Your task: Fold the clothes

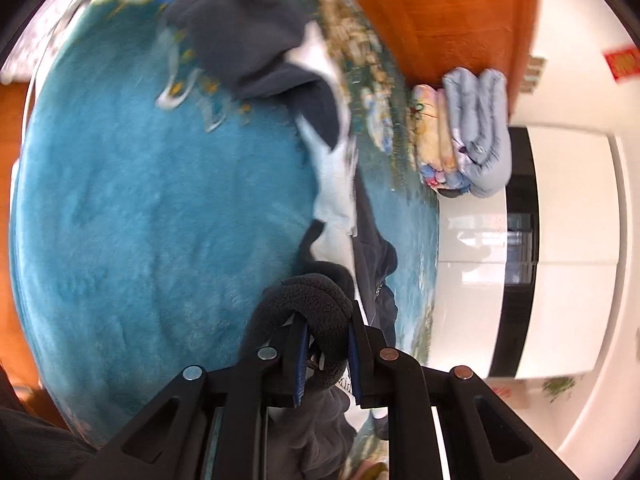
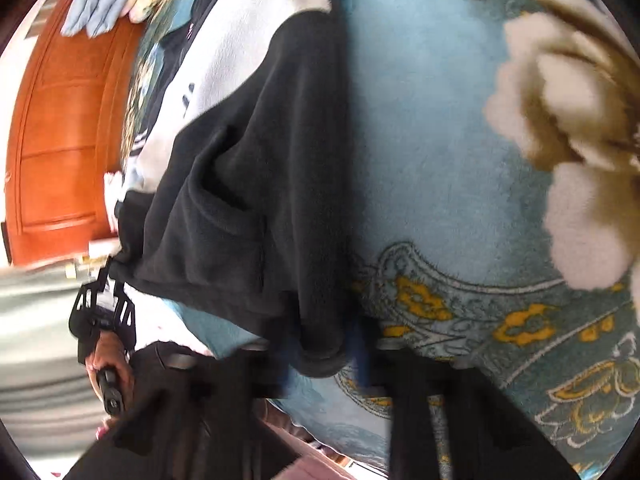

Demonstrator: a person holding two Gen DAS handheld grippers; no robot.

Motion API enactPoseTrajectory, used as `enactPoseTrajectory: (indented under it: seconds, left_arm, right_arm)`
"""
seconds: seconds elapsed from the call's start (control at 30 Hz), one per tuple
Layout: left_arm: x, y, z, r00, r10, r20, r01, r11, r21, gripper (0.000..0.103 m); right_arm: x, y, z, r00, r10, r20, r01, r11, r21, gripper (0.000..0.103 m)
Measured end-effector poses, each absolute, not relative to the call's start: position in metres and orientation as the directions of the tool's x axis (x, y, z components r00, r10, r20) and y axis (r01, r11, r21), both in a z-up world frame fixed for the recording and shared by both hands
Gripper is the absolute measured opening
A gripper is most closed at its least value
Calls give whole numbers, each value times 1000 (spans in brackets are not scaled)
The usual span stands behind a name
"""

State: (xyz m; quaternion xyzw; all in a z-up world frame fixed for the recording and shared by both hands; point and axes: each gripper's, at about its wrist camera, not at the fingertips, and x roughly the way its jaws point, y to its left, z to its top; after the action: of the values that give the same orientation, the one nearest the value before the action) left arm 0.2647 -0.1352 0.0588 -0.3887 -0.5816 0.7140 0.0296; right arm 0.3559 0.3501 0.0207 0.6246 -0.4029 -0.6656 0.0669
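The left gripper (image 1: 328, 354) is clenched on a rolled edge of the dark fleece garment (image 1: 256, 36), the cloth bunched thick between its blue-padded fingers (image 1: 301, 360). From there the garment, dark with white and pale blue panels, trails away across the teal plush blanket (image 1: 140, 208). The right gripper (image 2: 362, 344) is badly blurred; a dark hem sits right at its fingers, but I cannot tell whether they are closed on it. Past the blanket's far edge a stack of folded bedding (image 1: 476, 128) rests against an orange wooden door (image 1: 440, 12). A large cream flower (image 2: 568, 128) patterns the blanket near the right gripper.
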Motion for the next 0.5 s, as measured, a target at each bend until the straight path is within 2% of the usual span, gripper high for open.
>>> enactPoseTrajectory:
  seconds: [0.13,0.23,0.27,0.37,0.5]
  left_arm:
    - [274,-131,112,-769,446,-457,317,-354,-880,18]
    - [275,-113,133,-726,413,-550,342,-476,-810,18]
    - [273,-105,131,-679,392,-621,374,-543,-751,18]
    - [265,-91,107,-527,358,-771,460,-643,-613,18]
    - [269,-90,86,-424,336,-841,526,-665,-531,18]
  right_arm:
    - [348,369,108,-368,-571,-734,-287,-681,674,9]
    - [355,391,165,-444,-526,-726,-242,-709,662,9]
    - [359,397,170,-440,-506,-742,-248,-725,642,8]
    - [369,393,122,-278,-478,-833,-340,-762,550,8]
    - [375,380,68,-139,-444,-885,-392,-796,461,8]
